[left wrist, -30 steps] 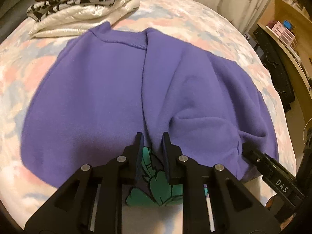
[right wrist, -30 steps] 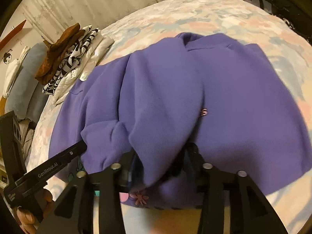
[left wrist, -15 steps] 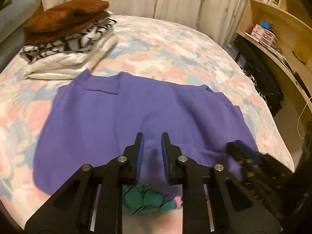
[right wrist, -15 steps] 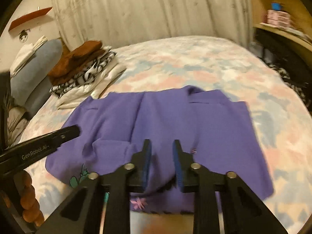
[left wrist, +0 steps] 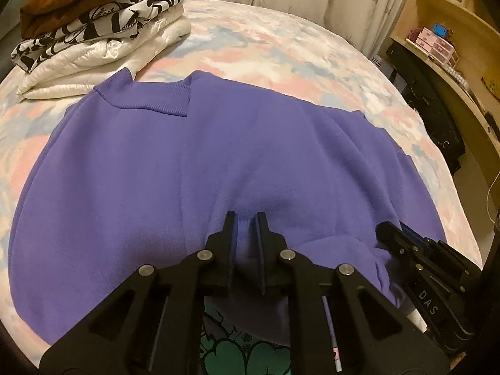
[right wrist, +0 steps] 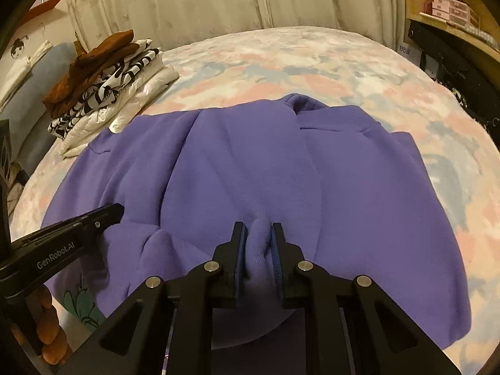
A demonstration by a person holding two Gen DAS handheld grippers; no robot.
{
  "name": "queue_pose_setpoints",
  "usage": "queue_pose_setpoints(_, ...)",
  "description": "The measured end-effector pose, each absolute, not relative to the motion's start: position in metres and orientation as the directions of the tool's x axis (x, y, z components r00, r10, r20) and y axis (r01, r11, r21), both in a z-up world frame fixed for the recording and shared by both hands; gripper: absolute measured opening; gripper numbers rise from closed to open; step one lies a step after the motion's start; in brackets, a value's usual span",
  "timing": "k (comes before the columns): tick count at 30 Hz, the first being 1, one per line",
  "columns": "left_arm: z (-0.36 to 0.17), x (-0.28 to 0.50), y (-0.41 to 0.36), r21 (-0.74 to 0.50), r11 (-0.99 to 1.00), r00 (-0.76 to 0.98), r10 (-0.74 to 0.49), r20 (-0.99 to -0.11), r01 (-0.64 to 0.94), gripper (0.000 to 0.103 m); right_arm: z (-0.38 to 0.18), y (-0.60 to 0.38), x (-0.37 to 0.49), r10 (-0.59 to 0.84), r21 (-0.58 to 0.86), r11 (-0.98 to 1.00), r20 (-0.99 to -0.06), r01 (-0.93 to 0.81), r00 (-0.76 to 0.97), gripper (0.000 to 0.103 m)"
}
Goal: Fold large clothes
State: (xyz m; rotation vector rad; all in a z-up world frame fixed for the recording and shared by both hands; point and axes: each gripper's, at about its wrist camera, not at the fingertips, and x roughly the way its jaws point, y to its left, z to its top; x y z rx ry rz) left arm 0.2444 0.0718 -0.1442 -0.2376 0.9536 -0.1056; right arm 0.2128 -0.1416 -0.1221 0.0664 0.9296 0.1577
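Now the bed (left wrist: pixel 281 47) stretches ahead of my grippers, the purple sweatshirt (left wrist: pixel 156 172) spread across it, sides folded in, final fold left. My left gripper (left wrist: pixel 247 237) and right gripper (right wrist: pixel 258 243) each pinch its near hem.

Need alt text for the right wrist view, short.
The right gripper pinches a fold of a purple sweatshirt spread on a floral bed. The left gripper reaches in from the left; folded clothes are stacked behind.
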Motion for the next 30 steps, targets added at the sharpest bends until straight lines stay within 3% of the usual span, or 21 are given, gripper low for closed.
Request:
queue_pose_setpoints(16, -0.119, 0.213, 0.07, -0.223, 0.975, 0.586, -0.171, -0.792, -0.017, 0.017, -0.089, -0.15, 0.191, 0.175, 0.166, 0.984, -0.795, -0.069, 0.581, 0.018)
queue_pose_setpoints(19, -0.111, 0.2, 0.072, -0.222, 0.975, 0.584, -0.178, -0.792, -0.004, 0.025, -0.082, -0.151, 0.18, 0.173, 0.168, 0.984, -0.793, -0.064, 0.584, 0.018)
queue_pose_setpoints(21, -0.104, 0.188, 0.073, -0.196, 0.98, 0.595, -0.149, -0.79, -0.016, 0.046, -0.075, -0.152, 0.171, 0.175, 0.171, 0.983, -0.789, -0.063, 0.59, 0.018)
queue_pose_setpoints(22, -0.099, 0.18, 0.075, -0.177, 0.984, 0.609, -0.125, -0.784, -0.026, 0.048, -0.072, -0.153, 0.165, 0.173, 0.169, 0.984, -0.785, -0.064, 0.594, 0.018)
queue_pose_setpoints(30, -0.07, 0.131, 0.086, -0.182, 0.983, 0.64, -0.13, -0.757, -0.015, 0.049, -0.044, -0.144, 0.117, 0.183, 0.164, 0.982, -0.764, -0.088, 0.619, 0.018)
